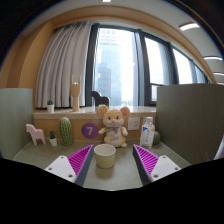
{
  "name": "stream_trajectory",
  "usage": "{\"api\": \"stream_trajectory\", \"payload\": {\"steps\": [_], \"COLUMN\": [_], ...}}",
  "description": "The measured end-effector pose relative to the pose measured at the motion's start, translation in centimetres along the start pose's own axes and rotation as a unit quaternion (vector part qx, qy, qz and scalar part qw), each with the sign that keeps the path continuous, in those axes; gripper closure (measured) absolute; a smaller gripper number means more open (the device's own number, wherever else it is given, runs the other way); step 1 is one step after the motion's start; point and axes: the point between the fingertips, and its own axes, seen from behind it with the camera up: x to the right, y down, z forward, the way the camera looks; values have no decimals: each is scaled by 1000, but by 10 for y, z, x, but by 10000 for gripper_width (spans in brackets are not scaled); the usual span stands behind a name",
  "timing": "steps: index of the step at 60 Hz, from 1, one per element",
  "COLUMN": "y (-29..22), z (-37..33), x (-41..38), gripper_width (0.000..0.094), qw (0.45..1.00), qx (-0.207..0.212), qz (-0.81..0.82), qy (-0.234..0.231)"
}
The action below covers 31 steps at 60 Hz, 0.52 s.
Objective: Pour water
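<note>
**Lined up on the cup, nothing grabbed yet**

Gripper view: my gripper (106, 166) is level and pointing straight ahead, purple-padded fingers (78, 161) spread wide. The small cream paper cup (105, 154) stands on the grey desk (110, 178) between them, gaps both sides, so nothing's gripped. The clear plastic water bottle (148, 131) waits far right beside the teddy bear (112, 125), probably my pour source.

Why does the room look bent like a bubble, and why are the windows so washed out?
Gripper view: a wide-angle lens curves the window frames and curtain outward; daylight overexposes the glass, leaving the teddy bear and cup dimmer against it, the cup between the open gripper fingers; ceiling lights show as bright streaks.
</note>
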Motion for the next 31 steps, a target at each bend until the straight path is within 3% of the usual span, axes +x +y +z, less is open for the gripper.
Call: {"api": "stream_trajectory", "payload": {"steps": [22, 31], "y": [-5, 1], "z": [-58, -63], "x": [-91, -99], "gripper_width": [131, 131], "qw": [998, 998], "qx": [4, 0], "qz": [-6, -9], "qy": [-65, -67]}}
